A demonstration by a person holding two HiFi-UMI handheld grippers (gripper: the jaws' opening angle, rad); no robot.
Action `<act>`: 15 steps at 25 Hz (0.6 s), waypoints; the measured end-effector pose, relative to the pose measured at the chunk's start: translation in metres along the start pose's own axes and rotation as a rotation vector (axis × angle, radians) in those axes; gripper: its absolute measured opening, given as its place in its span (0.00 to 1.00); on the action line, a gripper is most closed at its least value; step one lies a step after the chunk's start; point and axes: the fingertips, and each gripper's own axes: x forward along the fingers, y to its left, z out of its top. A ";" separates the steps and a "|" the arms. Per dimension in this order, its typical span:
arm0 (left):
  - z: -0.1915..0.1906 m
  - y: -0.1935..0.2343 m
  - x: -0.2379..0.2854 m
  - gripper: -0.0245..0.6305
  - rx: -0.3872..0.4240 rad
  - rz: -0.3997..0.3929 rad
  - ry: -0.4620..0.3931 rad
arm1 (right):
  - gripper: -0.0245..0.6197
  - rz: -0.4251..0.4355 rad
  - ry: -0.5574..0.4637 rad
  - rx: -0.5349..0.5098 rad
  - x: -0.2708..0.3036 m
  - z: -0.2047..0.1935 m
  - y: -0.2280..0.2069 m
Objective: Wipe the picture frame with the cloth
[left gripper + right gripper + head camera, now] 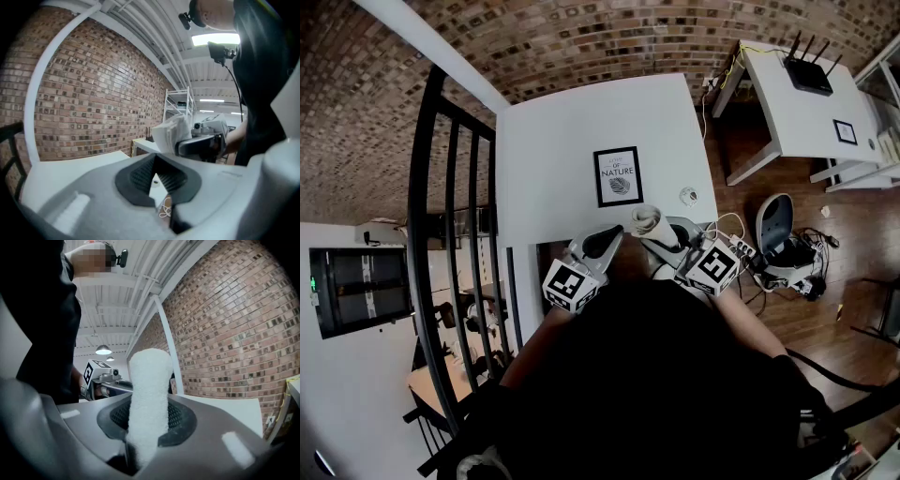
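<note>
Head view: right gripper (656, 234) pinches rolled cloth (646, 219), left gripper (602, 243) gapes empty; picture frame (619, 175) lies at 12 o'clock on the tabletop (553, 159), so light flat strokes seem advisable.

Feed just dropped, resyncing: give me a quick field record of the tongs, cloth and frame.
black rectangular picture frame: lying flat on white table, untouched
left tongs: open, empty, by the table's near edge
right tongs: shut on rolled white terry cloth
cloth to frame: apart, cloth short of frame's near edge

The cloth (149, 376) vanishes low inside the right hand-held gripper (149, 417); a small round object (688, 196) is unidentifiable.
</note>
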 end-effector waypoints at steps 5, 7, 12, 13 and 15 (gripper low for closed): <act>0.003 0.011 0.010 0.04 0.004 -0.007 0.010 | 0.20 -0.015 0.021 0.018 0.006 -0.003 -0.020; 0.005 0.026 0.008 0.04 -0.006 -0.006 0.004 | 0.20 -0.006 0.026 0.028 0.019 -0.002 -0.023; 0.003 0.079 0.002 0.04 -0.026 -0.011 -0.023 | 0.20 -0.020 0.064 0.011 0.068 -0.004 -0.039; 0.002 0.090 -0.001 0.04 -0.029 -0.015 -0.024 | 0.20 -0.028 0.075 0.008 0.078 -0.004 -0.042; 0.004 0.112 -0.007 0.04 -0.036 -0.022 -0.031 | 0.20 -0.039 0.098 0.008 0.101 -0.005 -0.048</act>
